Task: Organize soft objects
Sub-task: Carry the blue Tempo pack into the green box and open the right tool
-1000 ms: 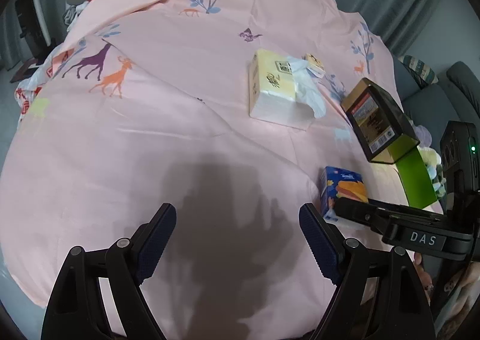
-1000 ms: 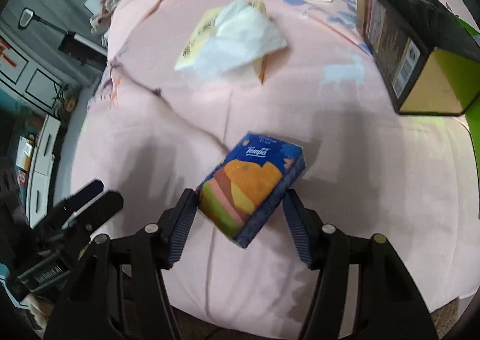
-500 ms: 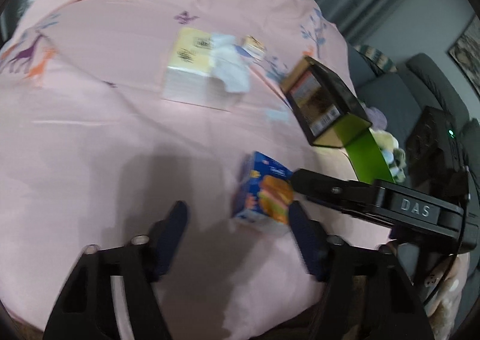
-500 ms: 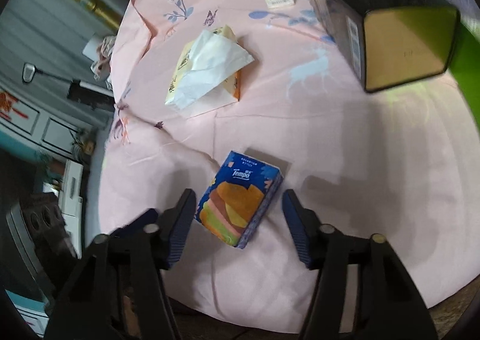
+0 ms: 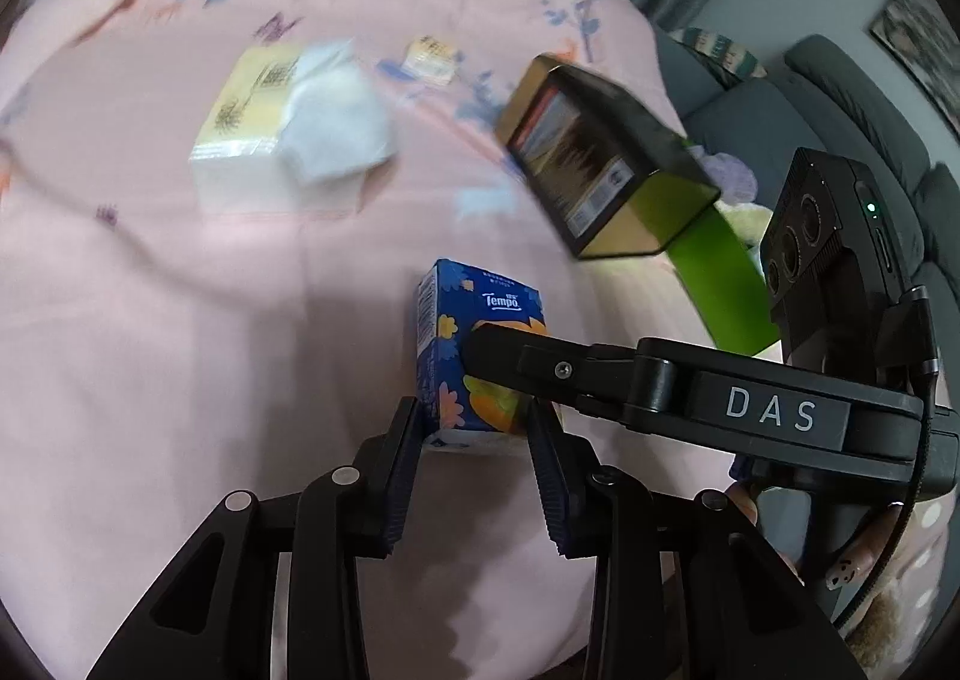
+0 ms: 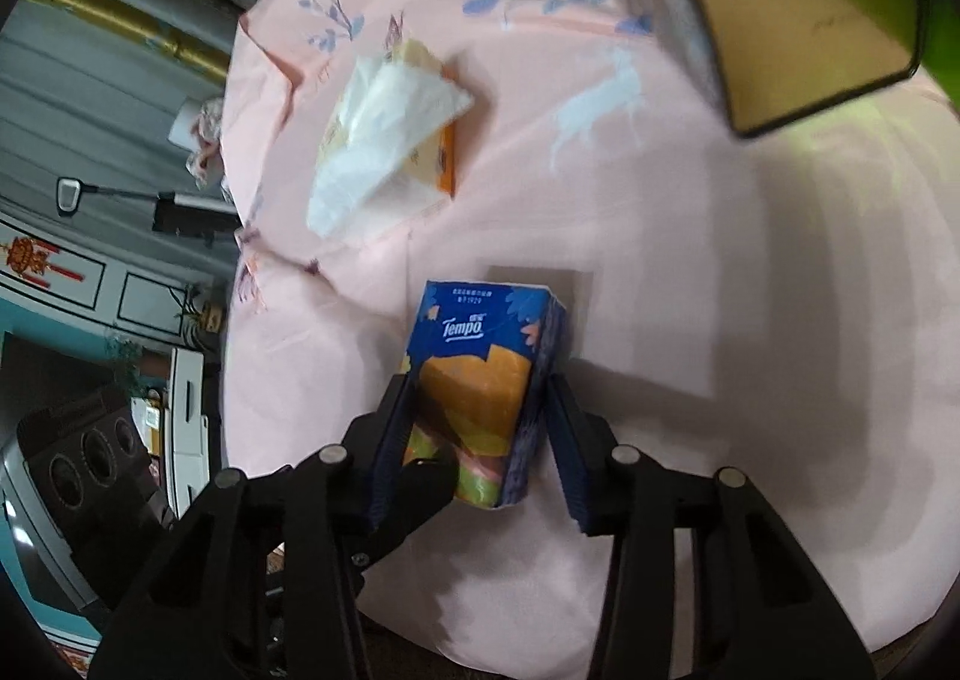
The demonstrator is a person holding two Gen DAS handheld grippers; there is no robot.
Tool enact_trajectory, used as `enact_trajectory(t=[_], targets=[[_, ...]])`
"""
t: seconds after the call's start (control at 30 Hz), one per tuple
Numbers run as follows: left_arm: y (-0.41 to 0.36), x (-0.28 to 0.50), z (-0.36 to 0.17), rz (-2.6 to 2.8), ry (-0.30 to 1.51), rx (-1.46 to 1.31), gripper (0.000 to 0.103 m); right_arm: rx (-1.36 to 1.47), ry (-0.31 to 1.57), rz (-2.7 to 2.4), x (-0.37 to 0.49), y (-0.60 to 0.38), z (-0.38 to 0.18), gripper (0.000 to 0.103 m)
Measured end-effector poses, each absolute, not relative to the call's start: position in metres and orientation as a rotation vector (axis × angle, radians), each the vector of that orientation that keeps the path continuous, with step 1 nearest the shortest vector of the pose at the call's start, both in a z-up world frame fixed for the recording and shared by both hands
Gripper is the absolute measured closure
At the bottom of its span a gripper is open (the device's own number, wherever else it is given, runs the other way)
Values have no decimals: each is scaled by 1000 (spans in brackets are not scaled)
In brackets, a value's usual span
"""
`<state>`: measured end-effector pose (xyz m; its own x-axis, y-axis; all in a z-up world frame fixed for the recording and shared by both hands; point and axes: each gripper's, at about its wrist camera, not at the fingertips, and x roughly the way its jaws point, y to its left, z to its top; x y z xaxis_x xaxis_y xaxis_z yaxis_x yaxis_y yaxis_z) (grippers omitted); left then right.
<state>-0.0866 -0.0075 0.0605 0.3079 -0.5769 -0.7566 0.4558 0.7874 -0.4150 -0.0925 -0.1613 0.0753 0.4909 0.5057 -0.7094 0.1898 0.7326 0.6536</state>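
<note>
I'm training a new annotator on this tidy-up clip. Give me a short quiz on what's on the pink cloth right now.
1. Multiple choice: what sits between the fingers of both the left tool and the right tool? A) black box B) blue tissue pack C) small yellow packet
2. True or false: a white tissue sticks out of the yellow tissue pack.
3. Fill in: the blue pack's brand reads ____.
Key: 1 B (both tools' jaws have just been closing around it); 2 true; 3 Tempo.
</note>
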Motion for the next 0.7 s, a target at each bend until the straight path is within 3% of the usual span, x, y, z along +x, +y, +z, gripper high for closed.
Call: enact_trajectory(t=[0.47, 0.7], targets=[[-134, -76, 158, -925, 776, -18, 67, 719, 707, 59, -121, -292, 175, 59], [-225, -66, 177, -1098, 793, -51, 67, 720, 614, -93, -119, -372, 187, 59]])
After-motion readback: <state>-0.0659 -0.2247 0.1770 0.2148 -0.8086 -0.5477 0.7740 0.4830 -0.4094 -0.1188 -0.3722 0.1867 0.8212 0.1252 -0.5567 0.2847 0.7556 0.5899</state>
